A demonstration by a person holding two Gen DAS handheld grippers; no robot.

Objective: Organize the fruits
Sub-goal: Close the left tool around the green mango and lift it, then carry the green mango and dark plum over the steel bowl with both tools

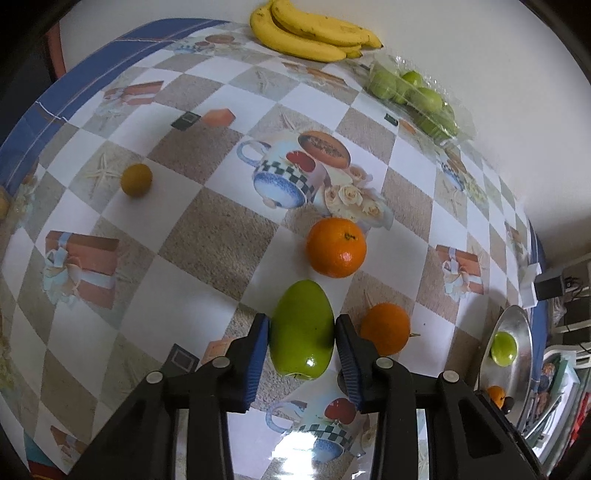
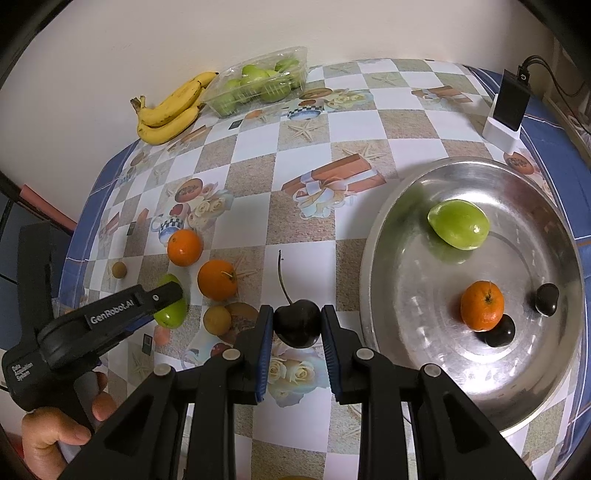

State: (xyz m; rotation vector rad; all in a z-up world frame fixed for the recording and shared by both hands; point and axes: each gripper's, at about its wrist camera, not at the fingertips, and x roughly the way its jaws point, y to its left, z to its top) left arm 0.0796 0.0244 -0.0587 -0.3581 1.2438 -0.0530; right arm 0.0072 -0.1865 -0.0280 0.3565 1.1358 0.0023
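Fruit-sorting in mid-carry: the right hand-held gripper (image 2: pixel 297 326) has its blue-padded fingers closed against both sides of a dark cherry (image 2: pixel 297 322), stem pointing up and away toward the far side, while the left hand-held gripper (image 1: pixel 301 332) is closed on a green fruit (image 1: pixel 302 334) whose long axis runs straight ahead between the fingers, pointed end away from the camera. The silver tray (image 2: pixel 384 229) lies to the right of the cherry, its near-left rim just beside the right gripper's fingers, so the right hand is by far the nearer of the two; judging from the layout, the cherry needs only a short swing rightward over the rim, while the green fruit would have to cross most of the checked counter (image 2: pixel 258 173). The right wrist view shows what the tray already holds: one green fruit, one orange (image 2: pixel 482 304) and two dark cherries, the orange touching one of them. It also shows the left gripper from the side, the person's hand wrapped on its handle. The left wrist view catches only an edge-on sliver of the tray at far right, but shows clearly two loose oranges (image 1: pixel 336 246) just beyond the held fruit, a small yellow fruit (image 1: pixel 136 180) off to the left, and the bananas (image 1: pixel 314 33) and boxed green fruit (image 1: pixel 417 99) along the far wall.
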